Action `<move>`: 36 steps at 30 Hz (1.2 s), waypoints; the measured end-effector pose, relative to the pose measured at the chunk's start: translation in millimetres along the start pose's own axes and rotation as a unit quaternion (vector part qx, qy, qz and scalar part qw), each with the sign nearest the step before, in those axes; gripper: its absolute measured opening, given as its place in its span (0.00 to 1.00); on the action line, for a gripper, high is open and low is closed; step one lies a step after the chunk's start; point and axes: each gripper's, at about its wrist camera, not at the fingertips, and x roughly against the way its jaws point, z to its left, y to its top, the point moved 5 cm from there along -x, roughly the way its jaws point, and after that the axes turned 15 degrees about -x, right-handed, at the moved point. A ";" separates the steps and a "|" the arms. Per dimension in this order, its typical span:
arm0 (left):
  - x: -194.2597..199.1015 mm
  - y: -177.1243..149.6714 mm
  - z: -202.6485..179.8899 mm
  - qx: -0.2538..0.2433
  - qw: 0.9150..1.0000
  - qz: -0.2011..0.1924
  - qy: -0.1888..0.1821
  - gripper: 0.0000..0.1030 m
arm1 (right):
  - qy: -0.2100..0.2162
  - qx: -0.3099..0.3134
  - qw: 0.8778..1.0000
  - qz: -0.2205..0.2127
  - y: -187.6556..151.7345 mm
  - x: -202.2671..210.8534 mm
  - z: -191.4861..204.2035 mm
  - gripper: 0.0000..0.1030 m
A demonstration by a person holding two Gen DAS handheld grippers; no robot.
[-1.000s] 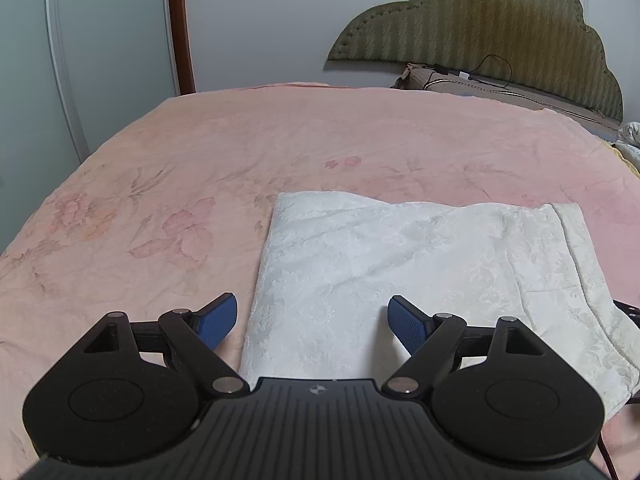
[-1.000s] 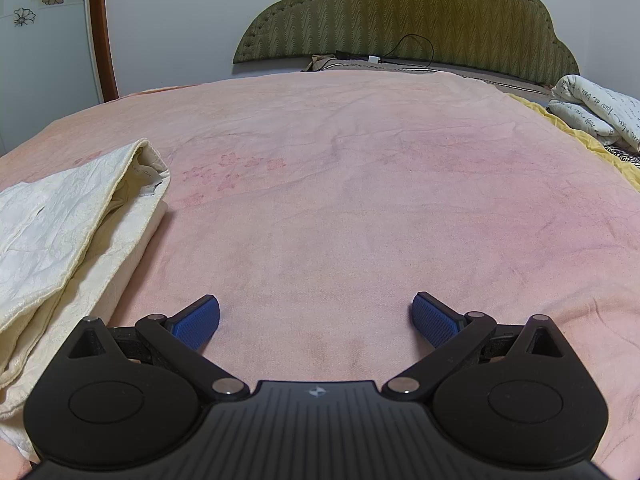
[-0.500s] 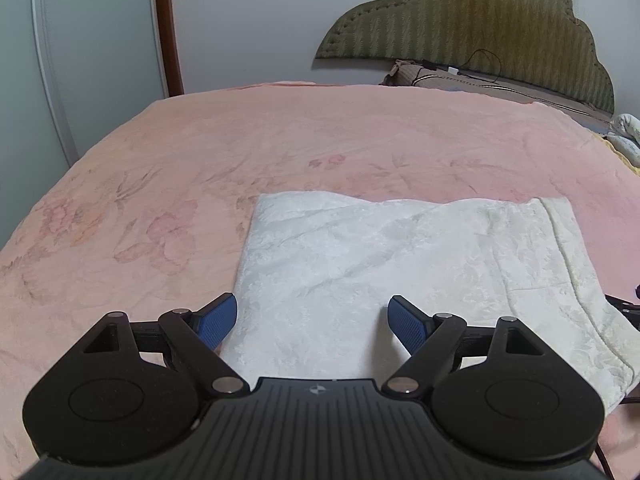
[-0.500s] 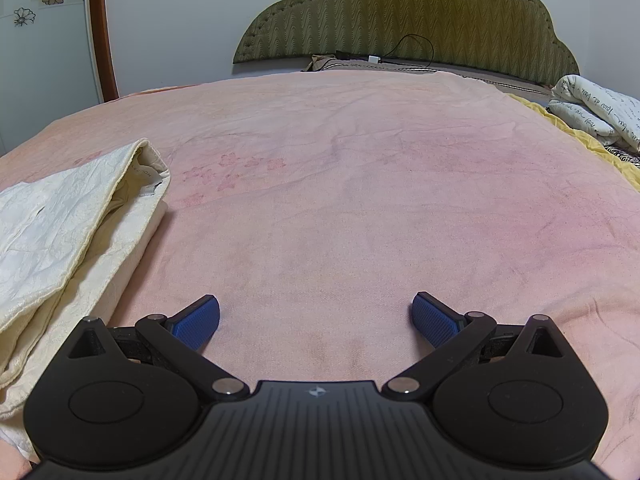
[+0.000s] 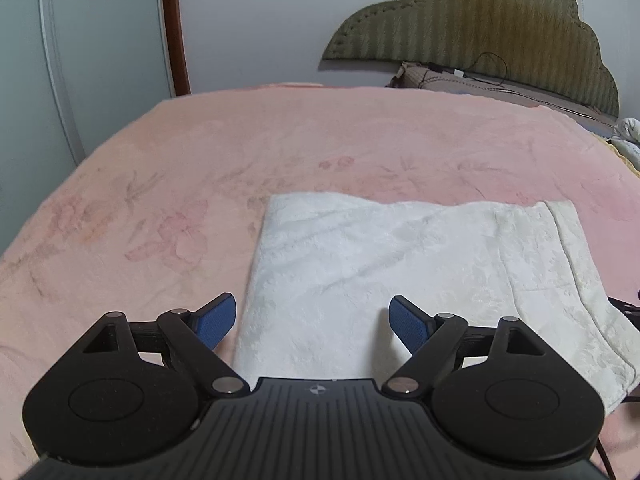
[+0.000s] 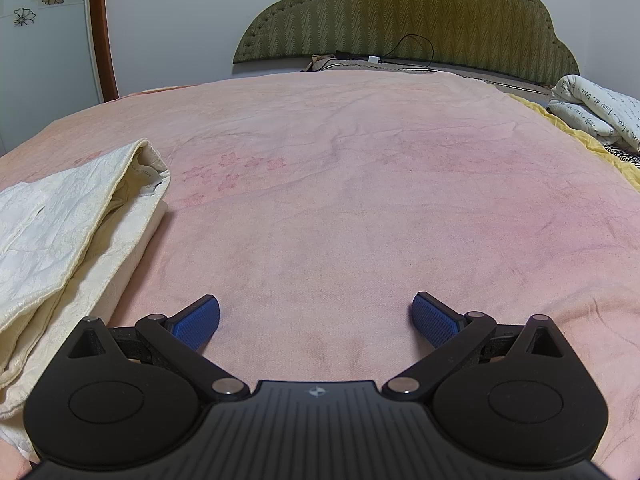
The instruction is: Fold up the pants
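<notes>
We see the pants [image 5: 420, 276], cream-white, folded into a flat rectangle on the pink blanket [image 5: 200, 168] near the bed's front edge. Left gripper [image 5: 312, 322] hangs over their left part, jaws spread wide, nothing between the blue pads [image 5: 214, 322]. Right gripper [image 6: 316, 320] is over bare blanket just right of the pants [image 6: 68, 240], jaws also wide apart, gripping nothing. Green headboard [image 6: 404, 16] stands behind.

Soft, even indoor light, probably from overhead, with no harsh glare. Faint shadows only under the blue fingertips [image 5: 408, 322]. Strong fisheye bending, dark vignette in the corners. Headboard [image 6: 404, 12] fairly crisp in the right view, left view slightly softer and a bit washed out.
</notes>
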 end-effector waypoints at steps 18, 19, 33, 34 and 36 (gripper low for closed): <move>5.7 1.0 -3.7 -0.006 1.000 -0.009 -0.019 0.82 | 0.000 0.000 1.000 0.000 0.0 0.0 0.0 1.00; 6.2 1.1 -3.6 -0.006 1.000 -0.011 -0.021 0.82 | 0.000 0.000 1.000 0.000 0.0 0.0 0.0 1.00; 13.4 3.4 1.3 -0.003 0.999 -0.046 -0.003 0.83 | 0.000 0.000 1.000 0.000 -0.1 -0.1 0.4 1.00; 12.6 3.4 0.8 -0.005 0.999 -0.043 -0.006 0.83 | 0.000 0.000 1.000 0.000 -0.1 -0.1 0.4 1.00; 10.9 1.8 -0.7 -0.010 0.999 -0.037 -0.008 0.83 | 0.000 0.000 1.000 0.000 -0.1 -0.2 0.4 1.00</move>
